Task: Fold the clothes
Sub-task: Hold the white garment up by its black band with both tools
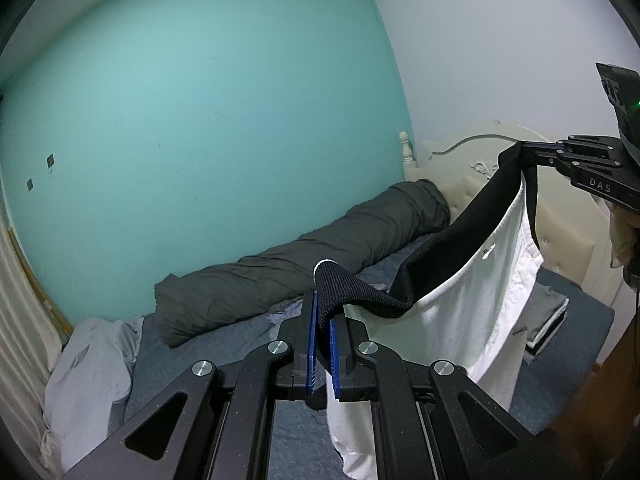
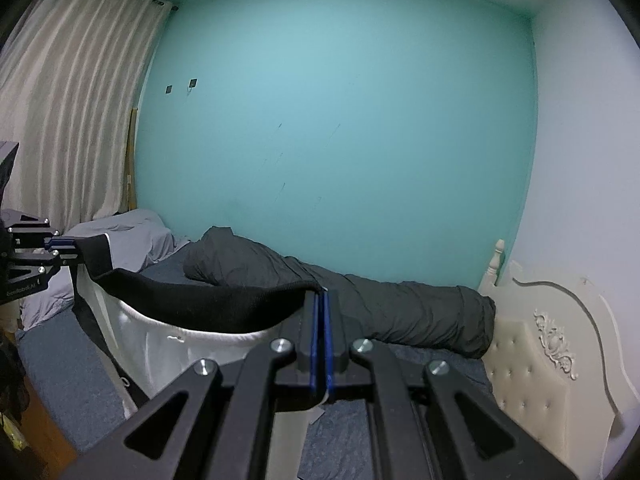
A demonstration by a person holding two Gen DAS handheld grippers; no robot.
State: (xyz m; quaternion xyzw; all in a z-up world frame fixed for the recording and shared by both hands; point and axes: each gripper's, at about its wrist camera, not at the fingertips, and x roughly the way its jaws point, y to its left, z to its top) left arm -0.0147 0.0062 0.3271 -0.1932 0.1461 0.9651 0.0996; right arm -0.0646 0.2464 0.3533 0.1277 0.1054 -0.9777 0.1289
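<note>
Shorts [image 1: 476,304] hang in the air between my two tools, white with a black ribbed waistband [image 1: 440,248], above the blue bed [image 1: 168,364]. My left tool [image 1: 323,336] points forward over the bed, its blue pads clenched on one end of the waistband, with white cloth falling between the arms. My right tool [image 2: 321,340] is level too, its pads pressed tight together on the other end of the band, which sags in a curve between the two grips.

From the left wrist I see a small stack of folded clothes [image 1: 548,320] lying near the headboard end of the bed, and small dark script on the white cloth that is too small to read. On my right tool's body there, the letters "DAS" are legible. The right wrist alone shows the curtain [image 2: 68,100] at the left, and faint lettering on my left tool that I cannot make out. Both views show the rolled dark duvet [image 2: 360,300] along the bed's far edge against the teal wall [image 2: 340,120].
</note>
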